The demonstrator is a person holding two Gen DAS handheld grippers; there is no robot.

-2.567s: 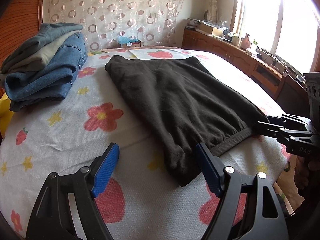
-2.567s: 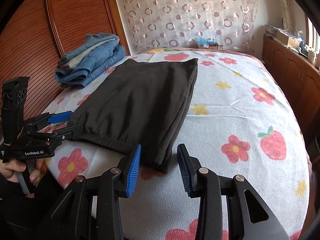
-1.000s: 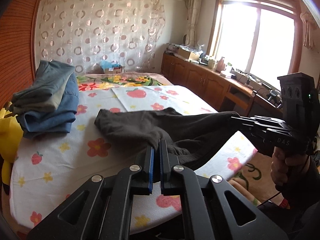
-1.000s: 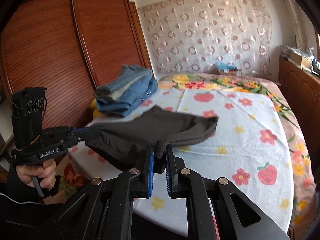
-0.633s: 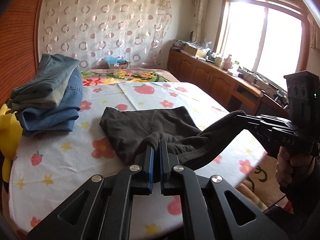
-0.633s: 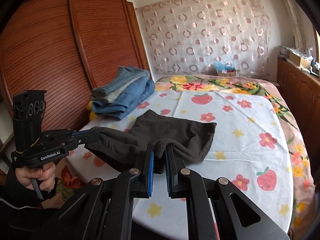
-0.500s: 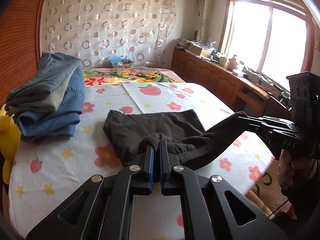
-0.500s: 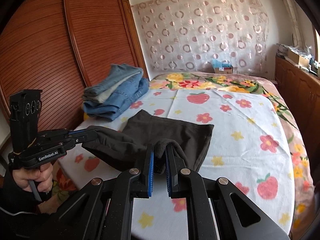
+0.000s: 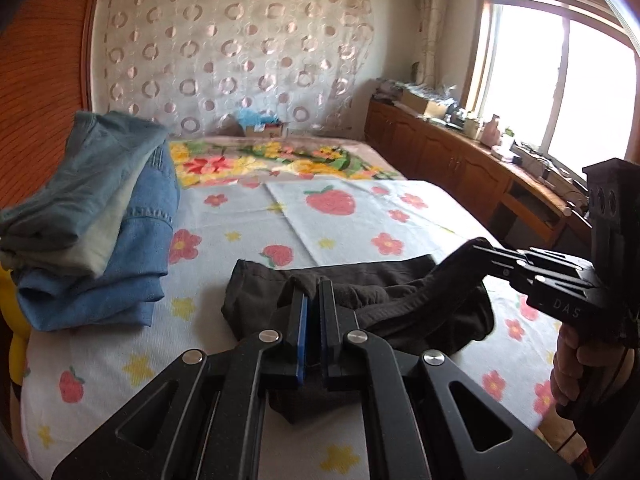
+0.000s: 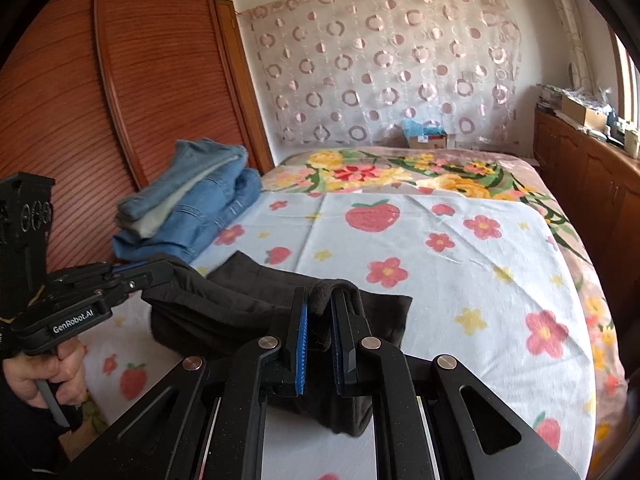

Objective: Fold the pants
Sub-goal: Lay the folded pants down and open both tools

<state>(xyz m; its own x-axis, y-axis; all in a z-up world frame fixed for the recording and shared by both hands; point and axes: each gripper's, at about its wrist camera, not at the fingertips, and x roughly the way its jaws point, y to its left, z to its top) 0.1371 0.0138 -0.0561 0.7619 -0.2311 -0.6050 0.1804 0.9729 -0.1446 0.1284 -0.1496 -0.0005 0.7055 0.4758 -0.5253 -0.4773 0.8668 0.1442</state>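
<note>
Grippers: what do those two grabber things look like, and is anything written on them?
Both are black plastic, pistol-shaped tools with blue ribbed pads and silver rivets. The left gripper says "GenRobot.AI" in white; the right gripper shows "DAS". A dark sleeve shows behind the left one.

A stack of folded blue denim jeans (image 9: 100, 232) sits on the bed's white flower-and-strawberry sheet (image 9: 332, 216) (near the reddish wooden wardrobe (image 10: 80, 112)); a circle-patterned sheer curtain (image 10: 384, 64) hangs behind.

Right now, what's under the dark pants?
The dark pants are doubled over themselves, near edge lifted by both grippers, far part resting on the strawberry-print sheet. Whatever lies between the layers or beneath them is covered.
</note>
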